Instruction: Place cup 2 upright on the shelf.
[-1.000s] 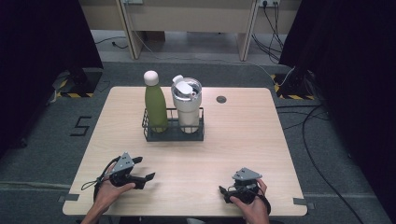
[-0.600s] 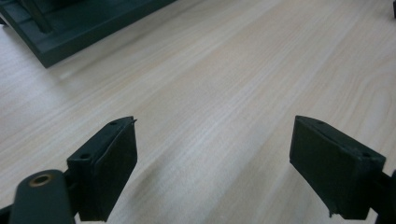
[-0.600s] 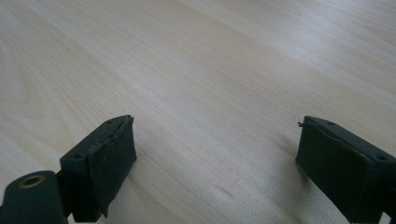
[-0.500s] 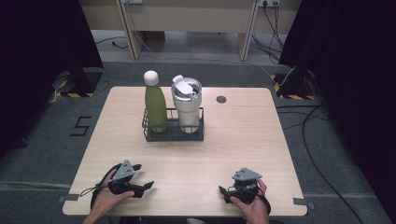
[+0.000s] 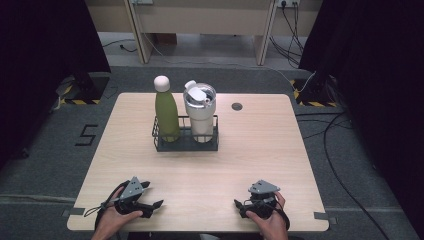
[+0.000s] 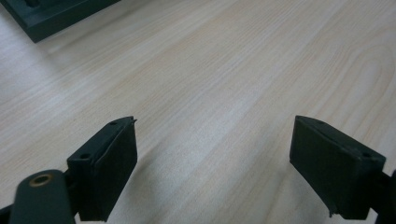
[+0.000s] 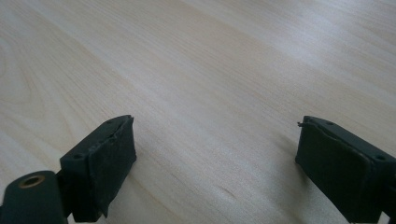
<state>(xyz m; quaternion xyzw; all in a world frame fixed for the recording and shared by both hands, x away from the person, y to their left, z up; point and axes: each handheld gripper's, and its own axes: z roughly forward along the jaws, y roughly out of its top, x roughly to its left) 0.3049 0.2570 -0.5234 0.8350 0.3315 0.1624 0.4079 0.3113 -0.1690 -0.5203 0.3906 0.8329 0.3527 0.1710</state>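
A green bottle with a white cap and a white tumbler with a lid stand upright side by side in a dark wire rack at the middle back of the wooden table. My left gripper rests near the front left edge, held in a hand, open with nothing between its jaws. My right gripper sits near the front right edge, also open and empty. A corner of the rack shows at the top left of the left gripper view.
A small dark round hole is set into the tabletop behind the rack on the right. Cables trail over the grey floor to the right of the table. A "5" mark lies on the floor at the left.
My left gripper has shifted slightly back toward the table's front edge and turned a little. The right gripper has stayed put.
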